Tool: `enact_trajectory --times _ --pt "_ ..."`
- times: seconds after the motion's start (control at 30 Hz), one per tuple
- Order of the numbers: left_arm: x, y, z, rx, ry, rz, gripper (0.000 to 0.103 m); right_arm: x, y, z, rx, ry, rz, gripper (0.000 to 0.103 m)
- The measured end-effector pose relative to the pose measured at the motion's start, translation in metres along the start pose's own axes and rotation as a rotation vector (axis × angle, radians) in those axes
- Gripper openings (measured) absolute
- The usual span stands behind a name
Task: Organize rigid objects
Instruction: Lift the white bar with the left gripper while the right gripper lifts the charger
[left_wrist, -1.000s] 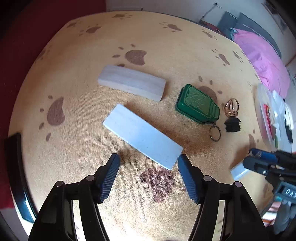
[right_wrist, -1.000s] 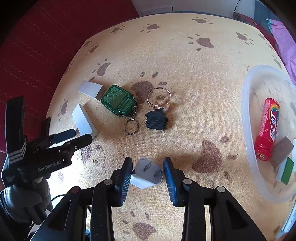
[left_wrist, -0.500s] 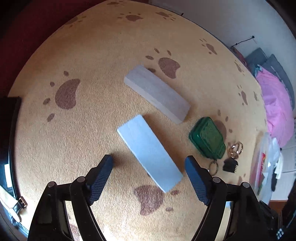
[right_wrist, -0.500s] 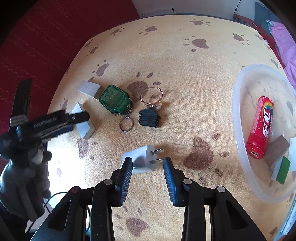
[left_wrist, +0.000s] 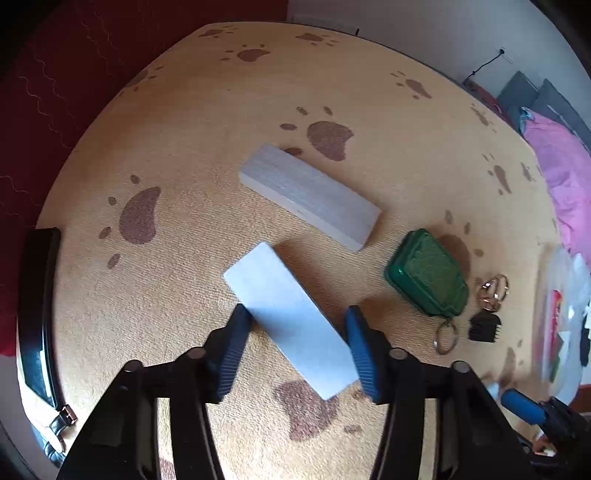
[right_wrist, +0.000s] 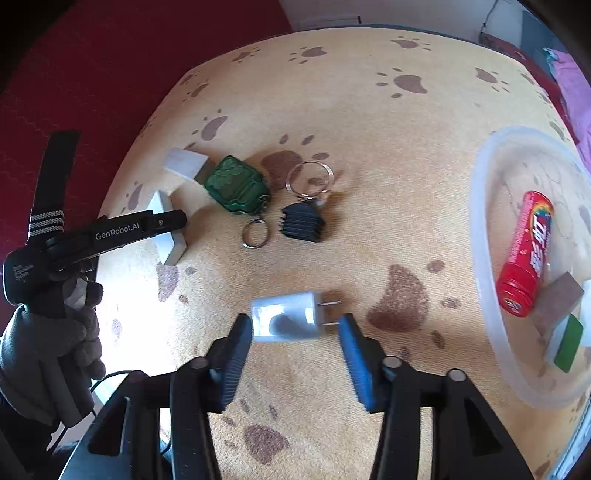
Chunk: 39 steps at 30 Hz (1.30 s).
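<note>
Rigid objects: scattered on a paw-print blanket (left_wrist: 207, 122); a clear tub (right_wrist: 480, 236) to the right of the right claw already holds a red tube (right_wrist: 528, 254) and small blocks, so it looks like the collecting place.
Tub: well right of the right claw (right_wrist: 295, 341), rim toward it; probably set there for short carries.
Far block (left_wrist: 310, 195): pale, lying flat ahead of the left claw (left_wrist: 297, 334), apart from the near block; long axis runs from far-left to near-right.
Near block (left_wrist: 291, 321): pale, flat, between the left claw's fingers; long axis diagonal, far end pointing ahead-left, near end right and toward the claw. Left claw is spread wide around it, pads at or near its long sides, not yet clamped; the block sits skewed to the fingers, so closing may twist it.
Green keychain case (left_wrist: 426, 282): ahead-right of the left claw, ring trailing toward the claw.
Charger plug (right_wrist: 288, 319): white, between the right claw's fingers, prongs pointing right at the right pad. Right claw stands apart; left pad looks to touch the body, right pad clear of it.
Black comb piece (right_wrist: 303, 223): ahead of the right claw, beside a loose key ring (right_wrist: 310, 177).
</note>
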<state>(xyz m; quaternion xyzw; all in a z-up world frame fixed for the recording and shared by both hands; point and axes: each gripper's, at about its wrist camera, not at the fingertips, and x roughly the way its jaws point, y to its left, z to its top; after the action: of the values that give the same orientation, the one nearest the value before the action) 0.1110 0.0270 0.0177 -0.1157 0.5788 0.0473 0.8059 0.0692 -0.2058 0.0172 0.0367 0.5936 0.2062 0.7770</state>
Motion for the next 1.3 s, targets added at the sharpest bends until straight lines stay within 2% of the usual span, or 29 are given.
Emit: enact_trajectory --times 0.17,0.43,0.53,0.67,0.8,0.83,0.9,1.1,1.3 --pt "-0.006 -0.002 -0.01 0.031 0.007 -0.016 0.036 0.01 0.01 0.0 -0.063 0.018 -0.028 0.056" --pt "-0.008 0.005 -0.019 -0.002 0.025 -0.032 0.034 0.022 0.019 0.002 -0.131 0.023 -0.148 0.059" --pt "-0.008 0.007 -0.018 -0.014 0.021 -0.037 0.036 0.026 0.016 0.001 -0.122 0.032 -0.146 0.058" --pt "-0.005 0.002 -0.014 0.014 0.011 -0.034 0.045 0.025 0.016 0.001 -0.131 0.018 -0.142 0.054" --pt "-0.001 -0.006 -0.008 0.05 -0.002 -0.022 0.047 0.017 0.011 -0.003 -0.123 0.016 -0.106 0.054" --pt "-0.001 -0.006 -0.007 0.056 -0.004 -0.019 0.046 0.014 0.011 -0.003 -0.117 0.012 -0.098 0.054" --pt "-0.002 -0.004 -0.007 0.053 -0.002 -0.011 0.032 0.002 0.008 -0.006 -0.106 -0.007 -0.087 0.054" --pt "-0.013 -0.004 -0.012 0.041 -0.008 -0.045 0.031 -0.032 -0.004 -0.003 -0.049 -0.072 -0.063 0.054" --pt "-0.031 -0.025 -0.017 0.087 -0.033 -0.075 0.031 -0.053 -0.017 -0.006 0.015 -0.122 -0.072 0.054"
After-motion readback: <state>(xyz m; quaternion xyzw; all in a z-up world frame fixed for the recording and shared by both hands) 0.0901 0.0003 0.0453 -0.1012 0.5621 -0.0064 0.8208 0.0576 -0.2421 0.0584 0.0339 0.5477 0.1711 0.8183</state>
